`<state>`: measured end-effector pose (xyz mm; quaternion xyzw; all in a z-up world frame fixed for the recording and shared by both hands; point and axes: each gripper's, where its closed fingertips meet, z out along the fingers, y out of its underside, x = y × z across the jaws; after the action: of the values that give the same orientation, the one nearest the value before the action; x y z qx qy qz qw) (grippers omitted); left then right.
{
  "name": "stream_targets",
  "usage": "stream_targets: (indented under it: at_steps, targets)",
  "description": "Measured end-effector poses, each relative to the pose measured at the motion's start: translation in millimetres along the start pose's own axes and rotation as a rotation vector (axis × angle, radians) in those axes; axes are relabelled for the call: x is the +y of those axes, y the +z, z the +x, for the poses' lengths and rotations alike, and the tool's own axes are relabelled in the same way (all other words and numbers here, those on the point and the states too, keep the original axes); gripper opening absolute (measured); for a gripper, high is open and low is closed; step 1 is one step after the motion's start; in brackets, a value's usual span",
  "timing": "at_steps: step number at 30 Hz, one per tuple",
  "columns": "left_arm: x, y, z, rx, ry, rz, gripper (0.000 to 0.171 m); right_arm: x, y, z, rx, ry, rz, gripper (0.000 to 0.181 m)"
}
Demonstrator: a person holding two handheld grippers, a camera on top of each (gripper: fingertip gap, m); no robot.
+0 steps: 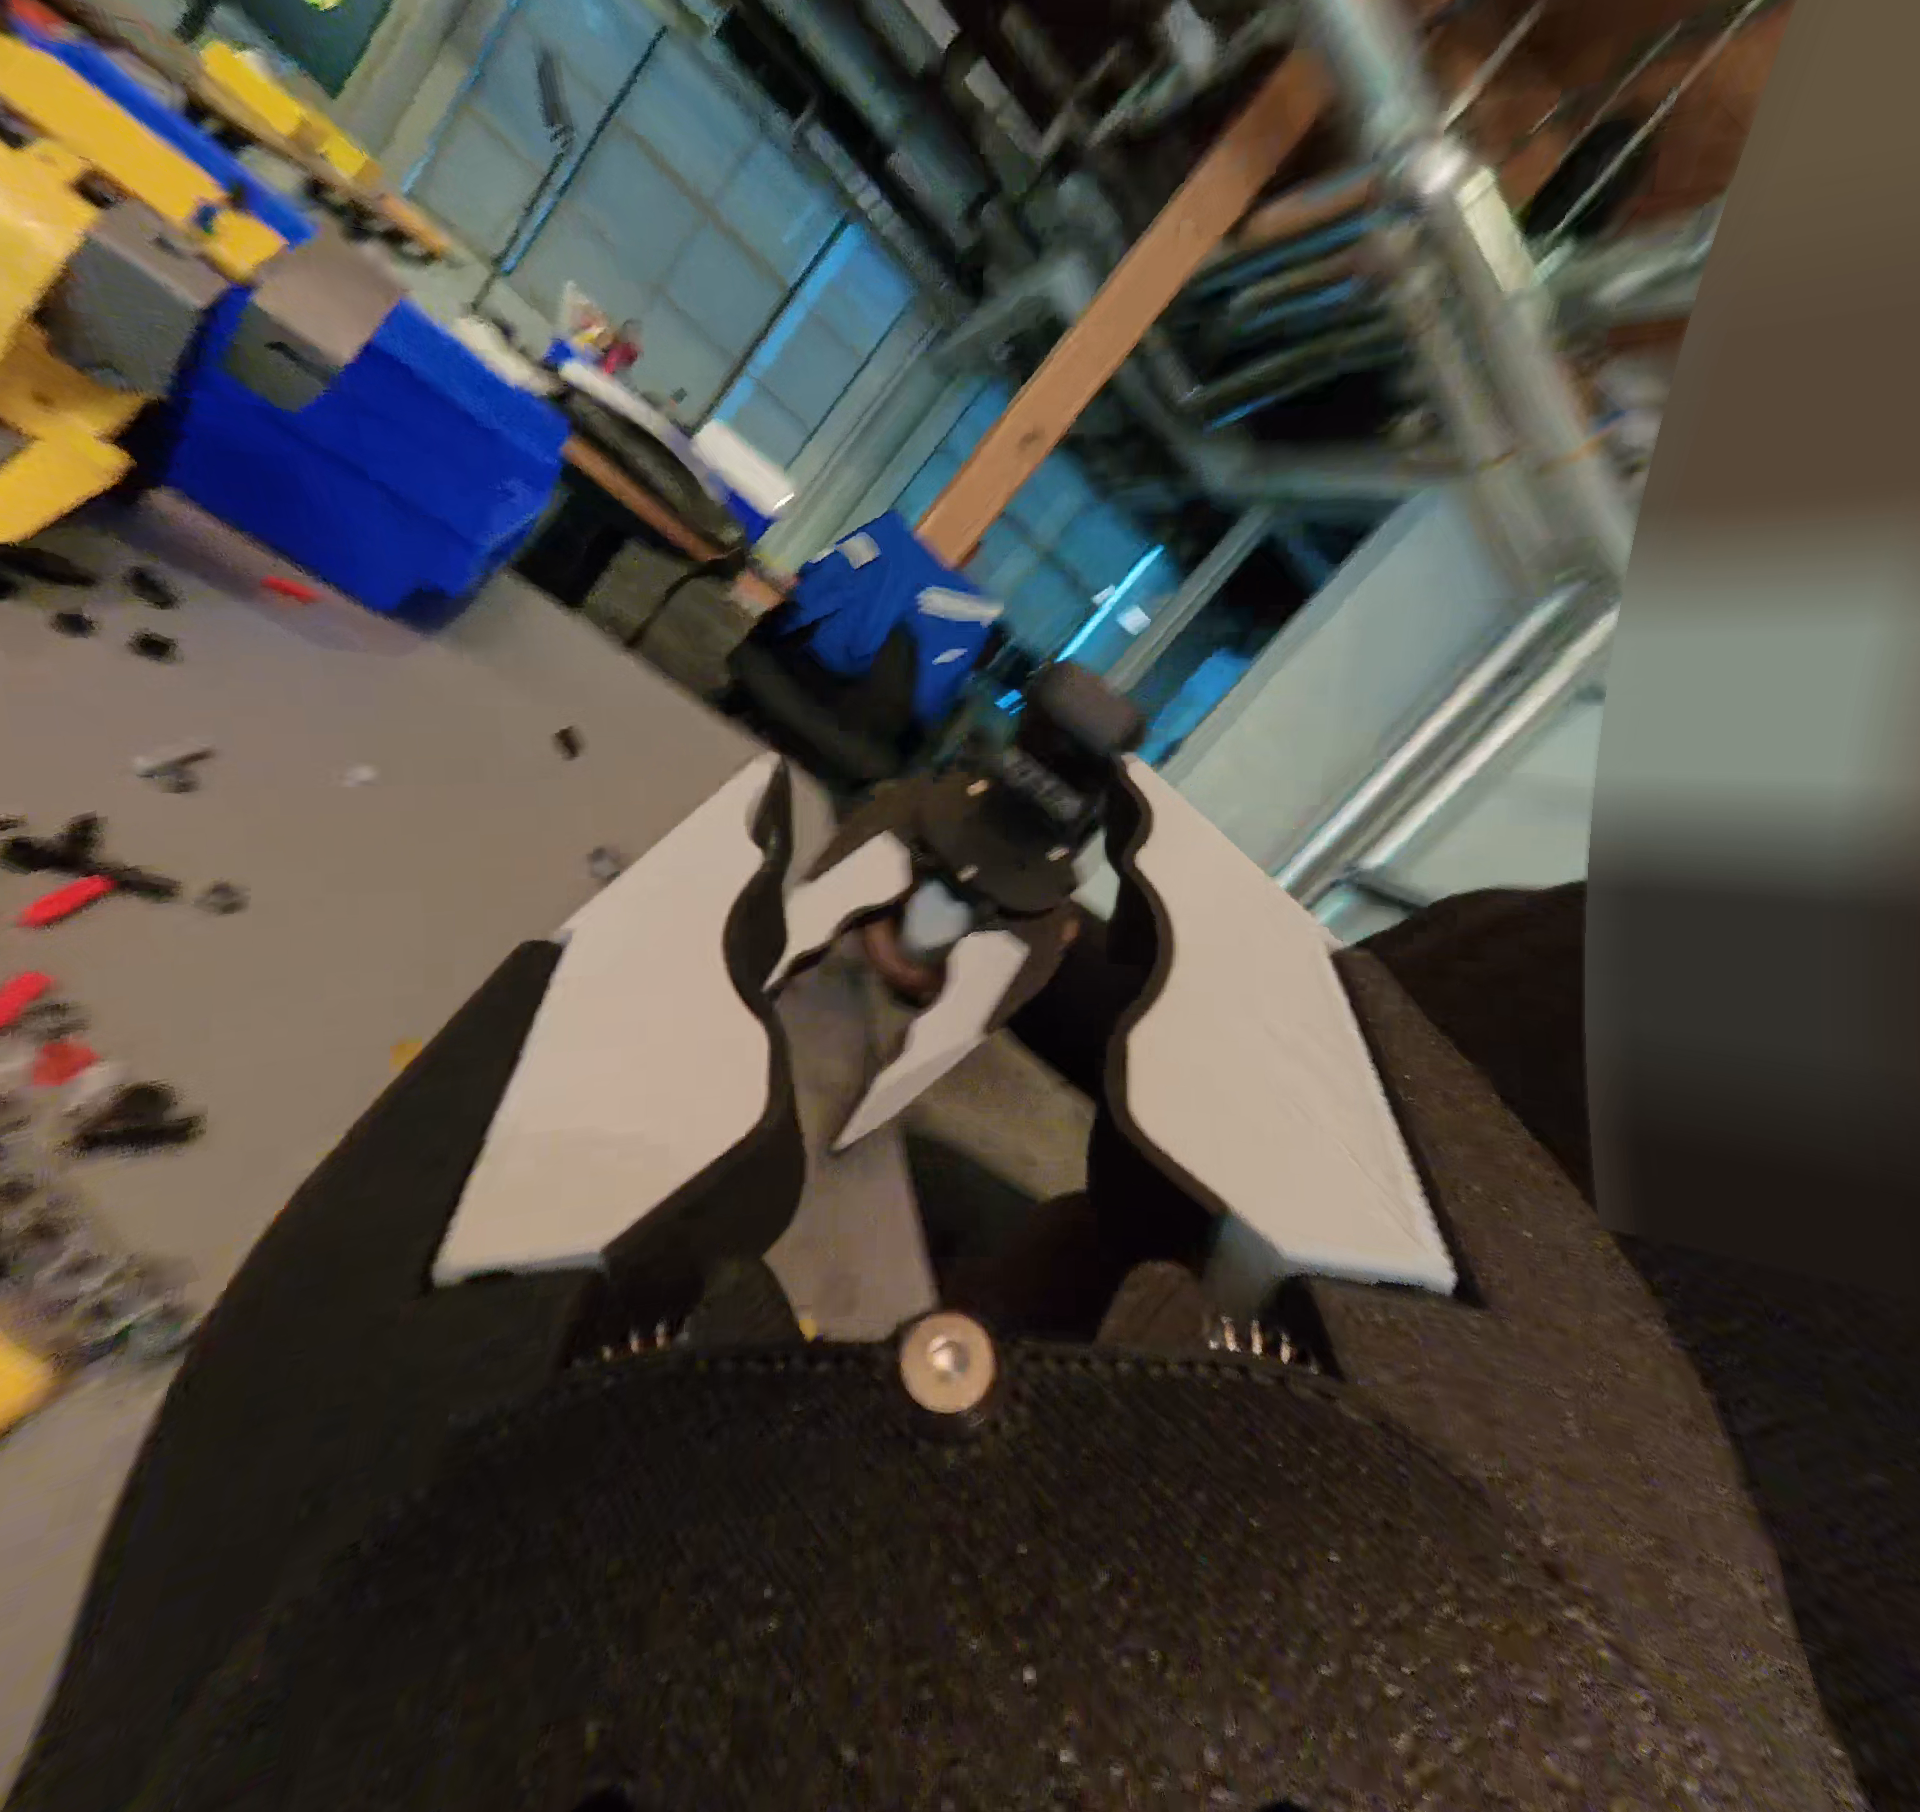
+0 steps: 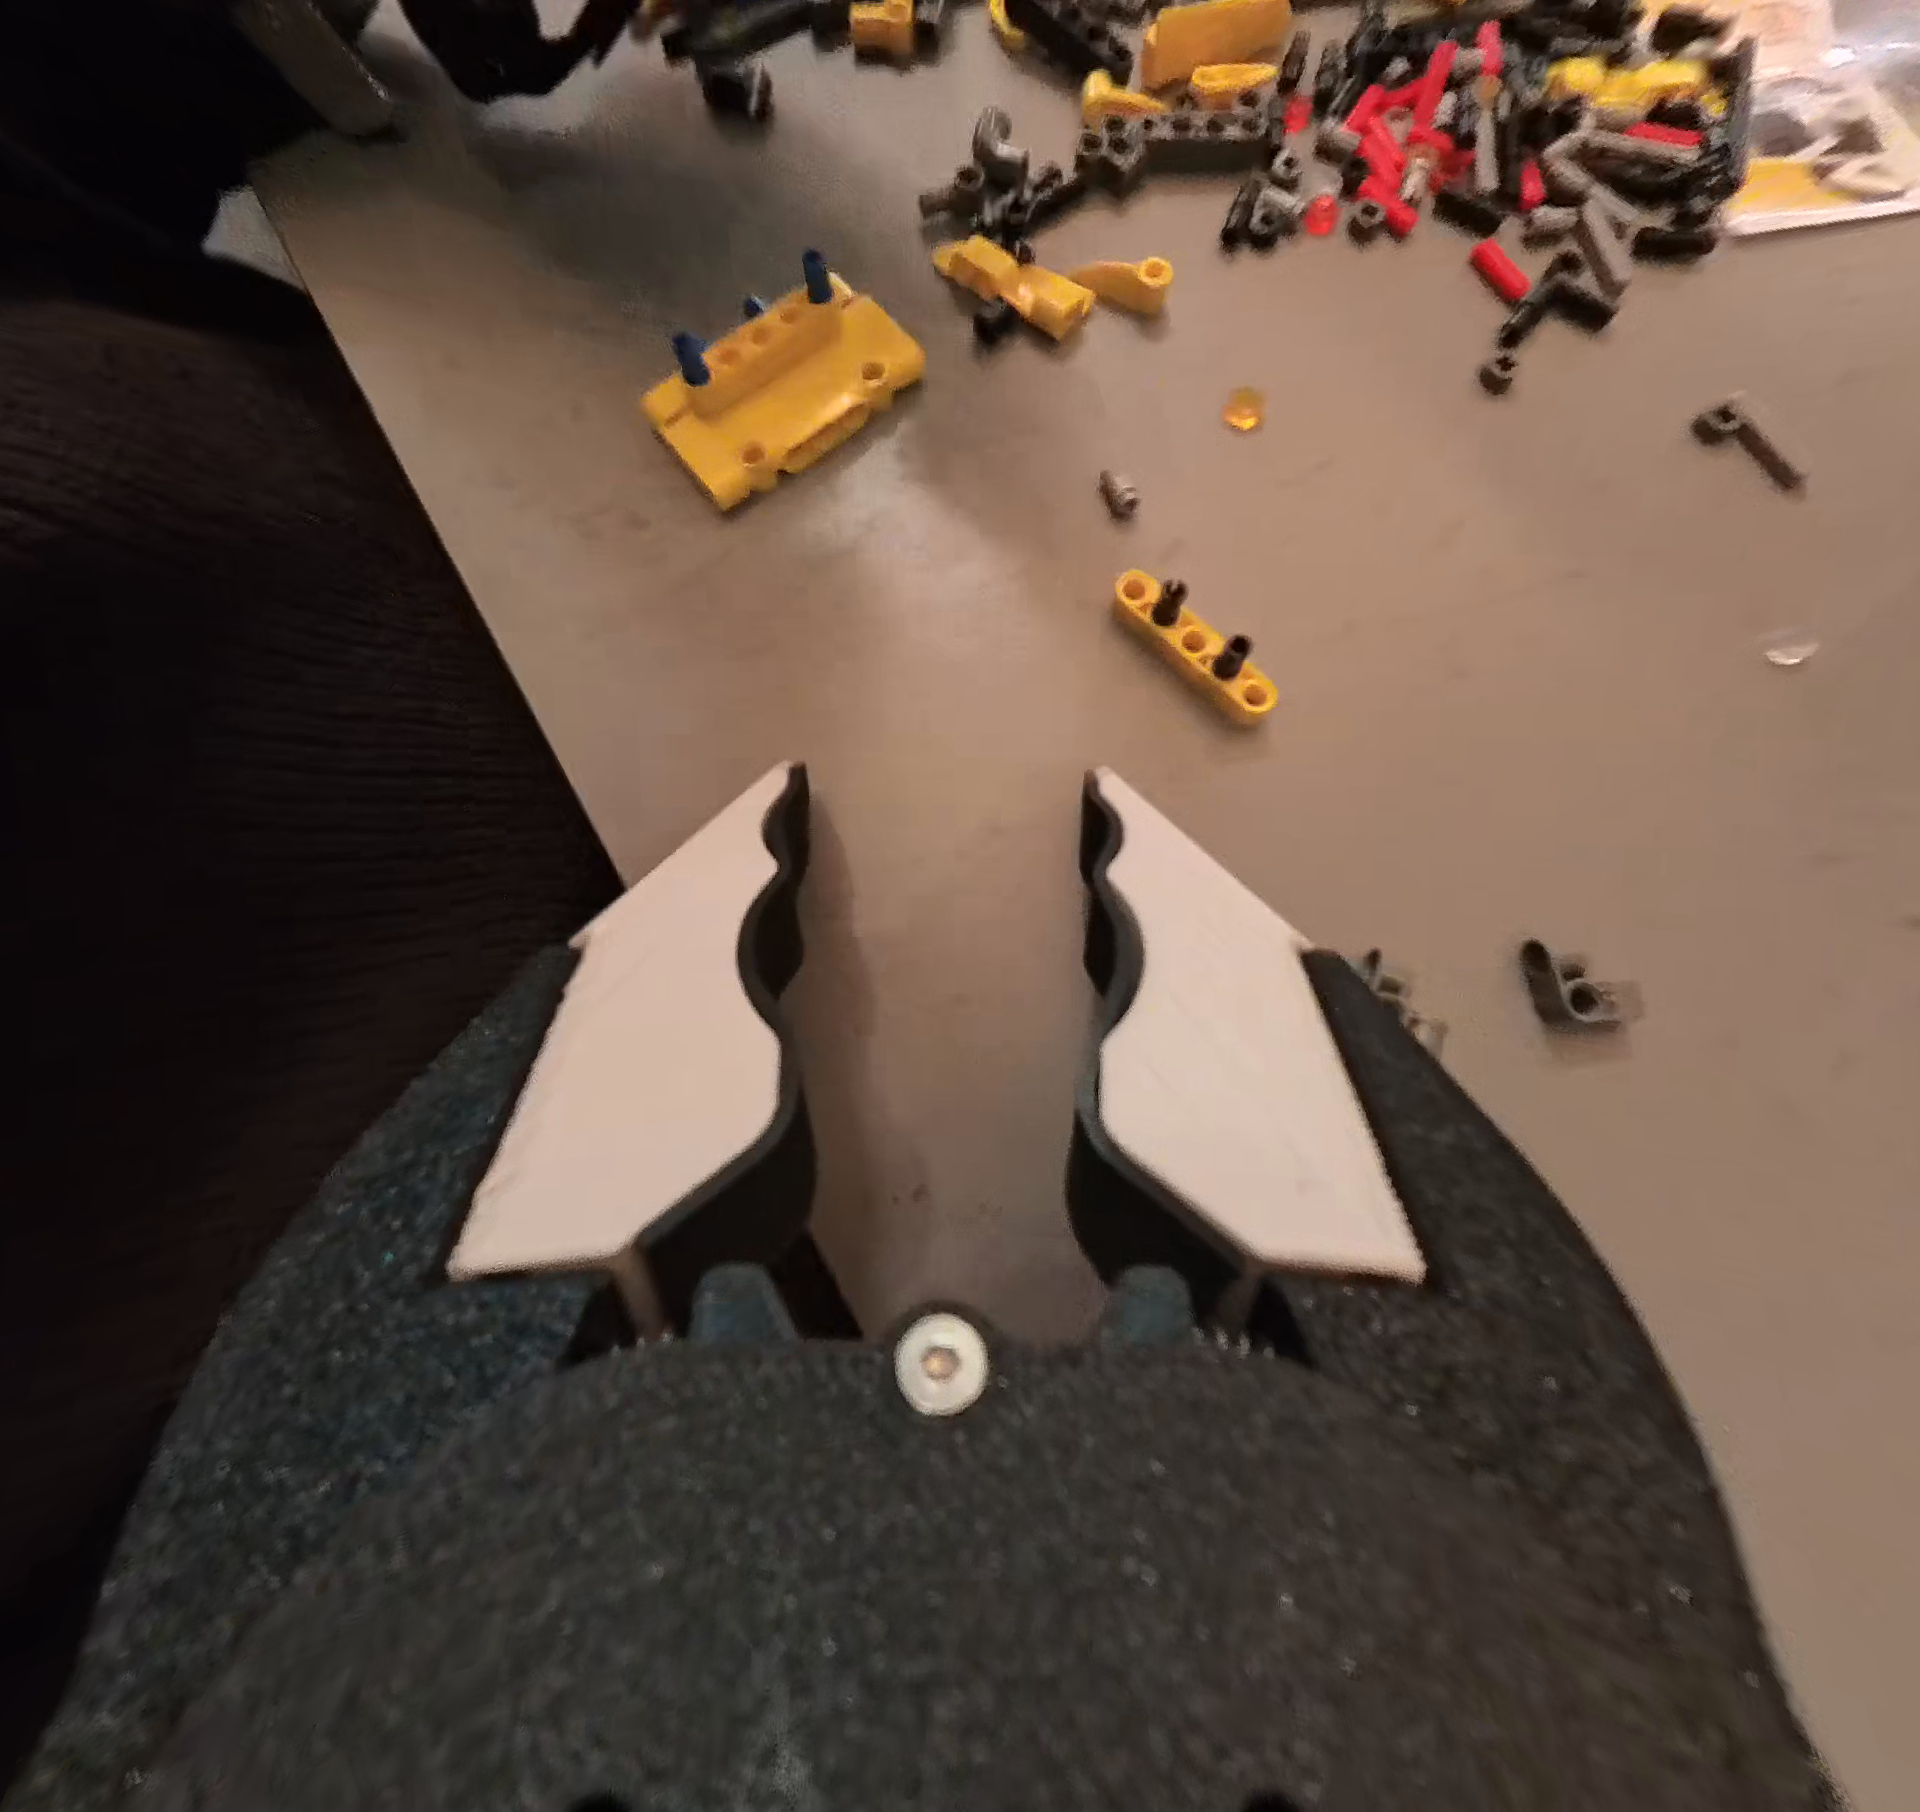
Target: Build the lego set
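My right gripper [image 2: 943, 786] is open and empty, low over a grey table [image 2: 935, 983] near its left edge. Nearest ahead, to the right, lies a yellow beam [image 2: 1195, 656] with two black pins. Farther ahead on the left lies a yellow panel piece [image 2: 784, 391] with blue pins. My left gripper [image 1: 951, 770] is open and empty, held up and tilted above the table [image 1: 364, 879]. Between its fingers the left wrist view shows my right gripper [image 1: 831, 1045] farther off.
A big pile of yellow, black, red and grey building pieces [image 2: 1403, 100] covers the far table, with paper sheets [image 2: 1818, 48] at the far right. A small grey piece [image 2: 1574, 993] lies right of my right gripper. Blue and yellow bins [image 1: 343, 453] stand behind. Dark cloth [image 2: 208, 723] borders the table's left edge. Spacing between my two grippers at the tips: around 15 centimetres. The right tips stand about 9 centimetres off the small grey piece [image 2: 1574, 993].
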<state>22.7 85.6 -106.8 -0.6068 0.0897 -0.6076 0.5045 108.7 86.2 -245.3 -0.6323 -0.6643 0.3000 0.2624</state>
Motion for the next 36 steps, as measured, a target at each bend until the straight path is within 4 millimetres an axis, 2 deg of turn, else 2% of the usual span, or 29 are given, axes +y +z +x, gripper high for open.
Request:
stream_targets:
  at_steps: [2, 5, 8, 11, 13, 16, 18, 21, 22, 24, 27, 31, 36]
  targets:
    - [12, -9, -8, -0.13, 0.092, -0.092, 0.076, -7, -5, 1, 0.047, -0.001, 0.061, 0.051]
    - [32, -26, -14, -0.289, 0.197, -0.22, 0.099, -26, -14, 13, 0.146, -0.001, 0.186, 0.052]
    - [55, -41, -19, -0.397, 0.264, -0.324, 0.102, -49, -13, 22, 0.2, 0.019, 0.287, 0.051]
    - [67, -49, -28, -0.482, 0.279, -0.394, 0.101, -70, 1, 14, 0.173, 0.022, 0.324, 0.052]
    - [61, -53, -36, -0.542, 0.301, -0.397, 0.097, -76, 14, 0, 0.132, -0.015, 0.298, 0.051]
    - [34, -60, -49, -0.617, 0.336, -0.325, 0.083, -77, 32, -23, 0.088, -0.076, 0.235, 0.055]
    - [18, -67, -59, -0.665, 0.349, -0.286, 0.067, -79, 40, -36, 0.081, -0.088, 0.217, 0.06]
    - [14, -77, -78, -0.743, 0.374, -0.331, 0.047, -75, 53, -51, 0.062, -0.022, 0.209, 0.073]
    - [16, -80, -84, -0.778, 0.387, -0.358, 0.044, -71, 60, -53, 0.069, 0.017, 0.191, 0.081]
    - [21, -84, -93, -0.843, 0.436, -0.412, 0.039, -67, 64, -50, 0.133, 0.049, 0.168, 0.081]
    - [25, -84, -98, -0.881, 0.517, -0.448, 0.036, -69, 64, -40, 0.234, 0.031, 0.168, 0.067]
    - [27, -81, -96, -0.858, 0.513, -0.435, 0.036, -61, 72, -39, 0.184, 0.074, 0.089, 0.058]
    - [23, -77, -90, -0.832, 0.513, -0.394, 0.037, -56, 65, -33, 0.06, 0.062, 0.062, 0.039]
